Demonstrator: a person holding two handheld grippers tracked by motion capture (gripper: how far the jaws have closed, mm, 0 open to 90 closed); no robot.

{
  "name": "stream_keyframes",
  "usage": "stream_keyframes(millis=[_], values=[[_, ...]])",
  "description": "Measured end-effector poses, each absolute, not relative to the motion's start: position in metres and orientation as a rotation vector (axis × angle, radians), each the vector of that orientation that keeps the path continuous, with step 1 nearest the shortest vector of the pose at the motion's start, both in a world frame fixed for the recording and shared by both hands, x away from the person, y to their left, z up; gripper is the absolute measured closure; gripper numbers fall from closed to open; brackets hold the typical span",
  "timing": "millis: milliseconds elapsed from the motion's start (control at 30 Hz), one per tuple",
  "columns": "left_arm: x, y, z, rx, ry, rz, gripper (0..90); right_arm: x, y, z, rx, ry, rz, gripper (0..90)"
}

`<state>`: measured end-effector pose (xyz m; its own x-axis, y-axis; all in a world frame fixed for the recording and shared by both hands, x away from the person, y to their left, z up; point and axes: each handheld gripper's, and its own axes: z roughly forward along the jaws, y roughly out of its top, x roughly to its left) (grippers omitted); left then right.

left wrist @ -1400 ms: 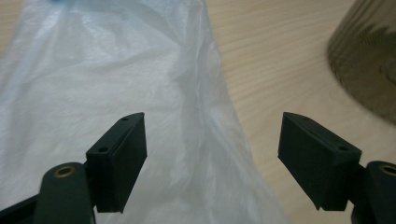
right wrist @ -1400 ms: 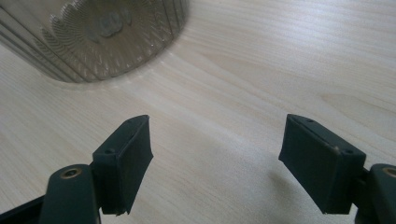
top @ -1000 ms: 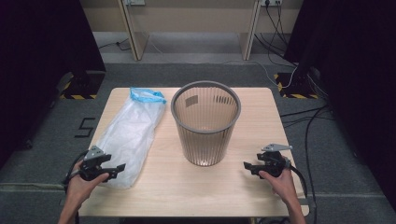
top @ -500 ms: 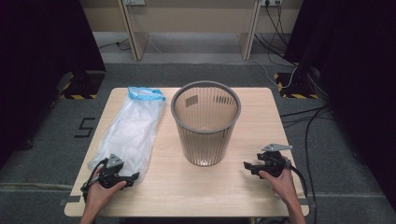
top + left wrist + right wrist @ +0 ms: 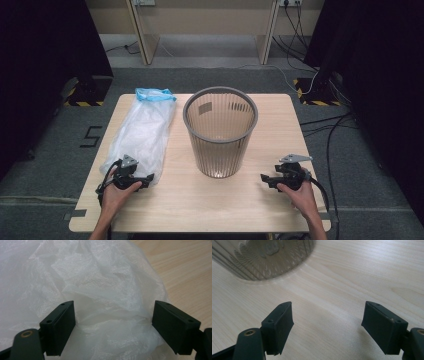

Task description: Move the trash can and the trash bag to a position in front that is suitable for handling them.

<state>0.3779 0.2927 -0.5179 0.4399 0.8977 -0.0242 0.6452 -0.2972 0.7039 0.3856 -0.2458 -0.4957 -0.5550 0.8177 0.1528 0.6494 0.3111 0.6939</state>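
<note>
Item: plastic bag (image 5: pixel 142 132), lying flat on the table (image 5: pixel 280 120), left of the bin (image 5: pixel 220 131). From above we see its blue mouth at the far end. Our left gripper (image 5: pixel 113 323) has just been opening; it stands released, crumpled film between the jaws, contact unclear. Right gripper (image 5: pixel 327 325): released over bare wood, right of the bin.

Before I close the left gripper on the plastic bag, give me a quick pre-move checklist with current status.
1. left gripper jaws wide apart: ok.
2. plastic bag film lies between those jaws, near the bag's near end: ok.
3. Pads pressing on the film: not ok, nothing is clamped.
4. bin upright beside the bag, mouth unobstructed: ok.
5. right gripper open over bare table, clear of the bin: ok.
6. Which end of the bag opens: cannot tell.
</note>
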Motion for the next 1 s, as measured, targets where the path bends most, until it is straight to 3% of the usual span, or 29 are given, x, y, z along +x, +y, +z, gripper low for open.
stream_keyframes(millis=[400, 600, 1000], values=[[0.356, 0.283, -0.495, 1.915, 1.157, 0.483, 16.5, 0.387, -0.244, -0.500, 1.335, 2.340, 1.017, 23.4], [0.335, 0.262, -0.487, 1.930, 1.095, 0.495, 16.5, 0.388, -0.244, -0.502, 1.325, 2.326, 0.969, 23.4], [0.316, 0.231, -0.516, 2.043, 1.046, 0.469, 16.7, 0.387, -0.249, -0.505, 1.357, 2.319, 0.988, 23.3]])
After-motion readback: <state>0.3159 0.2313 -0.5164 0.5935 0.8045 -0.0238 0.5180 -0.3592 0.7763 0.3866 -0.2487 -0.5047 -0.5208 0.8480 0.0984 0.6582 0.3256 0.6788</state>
